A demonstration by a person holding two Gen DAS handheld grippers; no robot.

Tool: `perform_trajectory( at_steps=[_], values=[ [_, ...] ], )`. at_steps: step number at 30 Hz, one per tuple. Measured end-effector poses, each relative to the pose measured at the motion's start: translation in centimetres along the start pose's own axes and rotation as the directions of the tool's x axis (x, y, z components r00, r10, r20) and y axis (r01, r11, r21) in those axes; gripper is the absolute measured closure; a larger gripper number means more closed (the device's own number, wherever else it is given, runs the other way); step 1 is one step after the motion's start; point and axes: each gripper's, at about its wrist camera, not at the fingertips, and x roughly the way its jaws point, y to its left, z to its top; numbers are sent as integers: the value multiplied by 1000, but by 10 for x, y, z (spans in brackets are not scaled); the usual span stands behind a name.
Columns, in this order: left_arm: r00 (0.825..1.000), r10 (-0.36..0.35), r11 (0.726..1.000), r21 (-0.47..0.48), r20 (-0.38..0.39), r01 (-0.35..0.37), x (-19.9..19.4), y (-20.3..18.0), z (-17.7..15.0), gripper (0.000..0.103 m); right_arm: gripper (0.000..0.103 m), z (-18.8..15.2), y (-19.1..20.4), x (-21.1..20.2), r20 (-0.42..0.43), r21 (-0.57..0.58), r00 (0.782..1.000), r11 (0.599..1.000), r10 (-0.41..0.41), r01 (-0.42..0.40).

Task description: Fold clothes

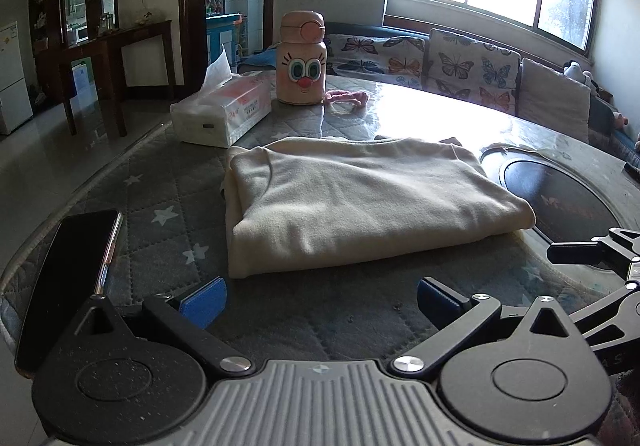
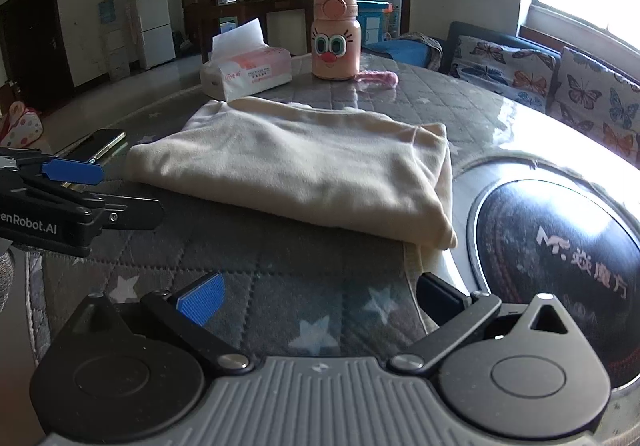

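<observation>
The cream garment [image 1: 360, 202] sits folded into a chunky rectangle in the middle of the frame, flat on the quilted star-pattern counter [image 1: 168, 182]. The left tool [image 1: 320, 300] is at the bottom of its own view, jaws spread wide with nothing in them, just short of the garment's near edge and not touching it. In the right wrist view the right tool [image 2: 320, 296] is the same deal: wide open, empty, the garment [image 2: 296, 162] just above it in the frame. The left tool [image 2: 72, 172] pokes in at mid left there. Top centre: a pink face bottle [image 1: 302, 60] and a tissue pack [image 1: 222, 112]. A phone [image 1: 68, 282] lies lower left.
</observation>
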Motion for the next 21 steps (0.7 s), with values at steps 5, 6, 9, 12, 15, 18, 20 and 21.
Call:
perform_trajectory(
  at_steps=[5,6,9,12,15,18,20,21],
  values=[
    [1000,15,1000,13,2,-15,-4,-5,-3,0,0,-4,-3,-2,-3,26,1000,1000,-3,3],
    [1000,18,1000,16,2,-18,-5,-6,-4,0,0,-5,-3,-3,-1,31,1000,999,-3,4],
    [1000,29,999,21,1,-29,-7,-9,-5,0,0,-7,-5,-5,-1,46,1000,999,-4,4],
    [999,35,999,26,-1,-35,-9,-11,-6,0,0,-8,-5,-6,-4,56,1000,998,-2,2],
    [999,40,999,27,-2,-40,-12,-12,-8,0,0,-10,-5,-8,-6,56,1000,998,-3,3],
    [999,41,999,22,-4,-41,-14,-13,-10,0,0,-11,-3,-10,-3,54,1000,999,-3,4],
    [999,45,999,24,-7,-45,-15,-15,-11,0,0,-12,-2,-12,-1,54,1000,999,-3,3],
    [999,47,999,24,-8,-46,-16,-16,-12,0,0,-12,-1,-12,-1,54,1000,999,-2,2]
  ],
)
